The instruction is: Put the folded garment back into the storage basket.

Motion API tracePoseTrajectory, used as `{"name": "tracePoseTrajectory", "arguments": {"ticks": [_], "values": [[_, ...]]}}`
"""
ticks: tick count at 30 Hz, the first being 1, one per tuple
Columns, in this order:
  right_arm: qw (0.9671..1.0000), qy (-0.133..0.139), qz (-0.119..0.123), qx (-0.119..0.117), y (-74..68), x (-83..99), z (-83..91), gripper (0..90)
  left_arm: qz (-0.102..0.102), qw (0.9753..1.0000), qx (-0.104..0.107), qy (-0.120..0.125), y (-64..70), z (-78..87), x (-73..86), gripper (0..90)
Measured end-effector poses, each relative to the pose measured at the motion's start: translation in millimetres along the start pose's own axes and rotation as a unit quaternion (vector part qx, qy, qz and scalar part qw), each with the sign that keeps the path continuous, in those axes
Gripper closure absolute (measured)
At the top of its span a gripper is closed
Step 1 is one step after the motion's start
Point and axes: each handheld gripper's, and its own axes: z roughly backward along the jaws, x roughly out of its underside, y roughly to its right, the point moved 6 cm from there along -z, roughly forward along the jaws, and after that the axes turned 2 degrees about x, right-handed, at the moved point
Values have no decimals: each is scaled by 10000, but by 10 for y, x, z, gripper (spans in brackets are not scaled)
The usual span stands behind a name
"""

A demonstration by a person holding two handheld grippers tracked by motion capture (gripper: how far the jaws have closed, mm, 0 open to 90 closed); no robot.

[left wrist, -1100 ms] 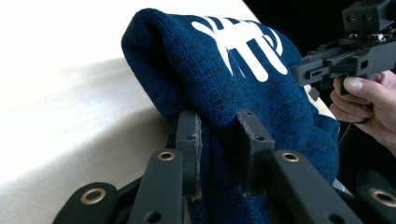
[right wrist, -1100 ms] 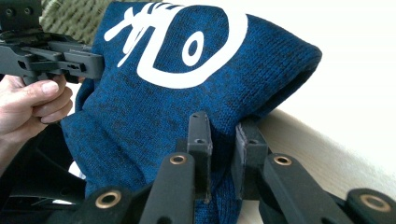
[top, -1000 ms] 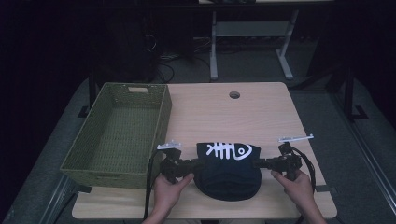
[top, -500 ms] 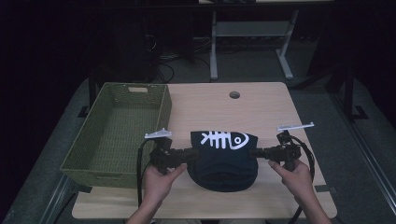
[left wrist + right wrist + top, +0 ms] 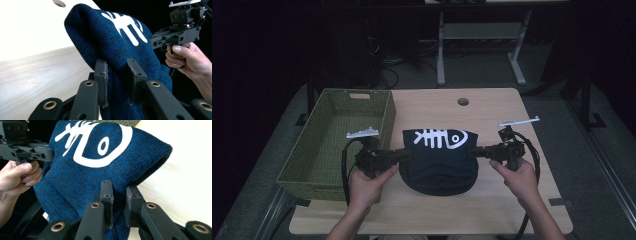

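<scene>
Knit hat pinched at both sides

The left gripper (image 5: 406, 154) and the right gripper (image 5: 475, 151) each clamp an edge of the dark blue hat (image 5: 439, 160) — stretched between them above the table (image 5: 492, 107), probably lifted clear — beside the green basket (image 5: 384, 107)

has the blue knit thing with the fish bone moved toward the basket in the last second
Yes. In the high view the blue knit piece, shut in both hand-held grippers, has shifted left toward the green basket and slightly away from the table's near edge.
</scene>
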Motion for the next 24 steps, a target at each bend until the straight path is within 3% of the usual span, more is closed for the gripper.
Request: {"name": "tracePoseTrajectory", "arguments": {"ticks": [24], "values": [[9994, -79, 205, -265, -363, -460, -387, 789, 139, 9996, -195, 174, -255, 524, -236, 733]]}}
